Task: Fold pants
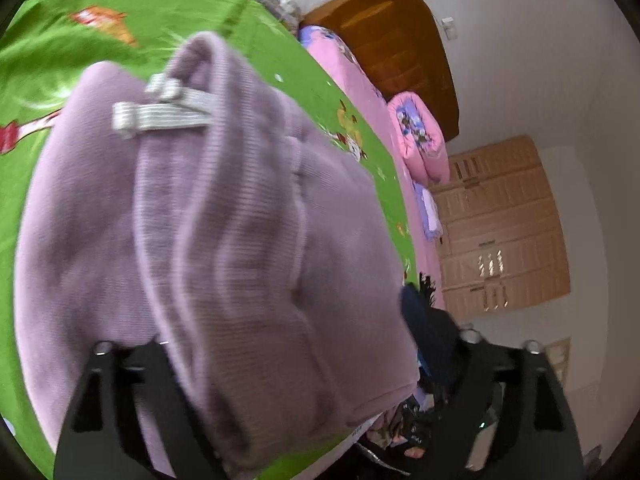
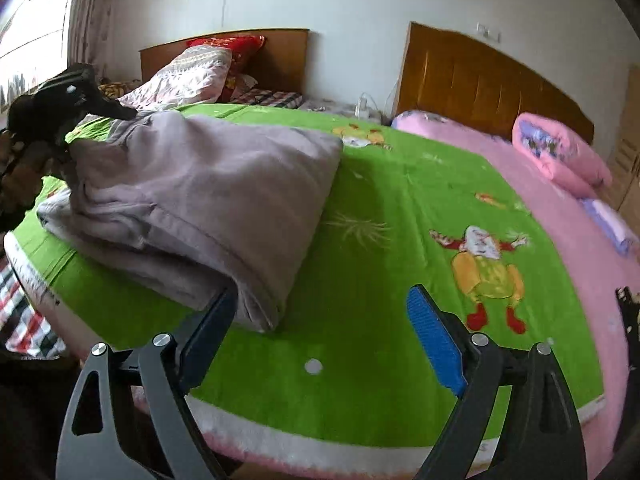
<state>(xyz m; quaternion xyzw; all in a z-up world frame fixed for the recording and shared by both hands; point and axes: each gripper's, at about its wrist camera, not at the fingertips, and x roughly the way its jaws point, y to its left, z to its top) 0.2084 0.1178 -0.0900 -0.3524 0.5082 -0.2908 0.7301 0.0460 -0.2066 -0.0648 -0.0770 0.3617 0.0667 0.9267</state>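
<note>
both claws, left claw [image 1: 300, 412] and right claw [image 2: 326, 316], spread wide; soft floppy pants [image 2: 192, 188] on the bed [image 2: 380, 208], i'd pinch a folded edge.

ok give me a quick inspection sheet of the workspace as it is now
surface: green cartoon blanket spread over a pink bed
job's things: lilac pants bunched in a thick fold, drawstring lying on top
clutter: rolled pink quilt by the headboard
grippers: left hand-held gripper open, the pants' edge between its fingers; right hand-held gripper open, its left finger at the pants' corner, nothing gripped
cables: white cord at the wall between the beds
surroundings: second bed with pillows, window, wooden cupboard
</note>
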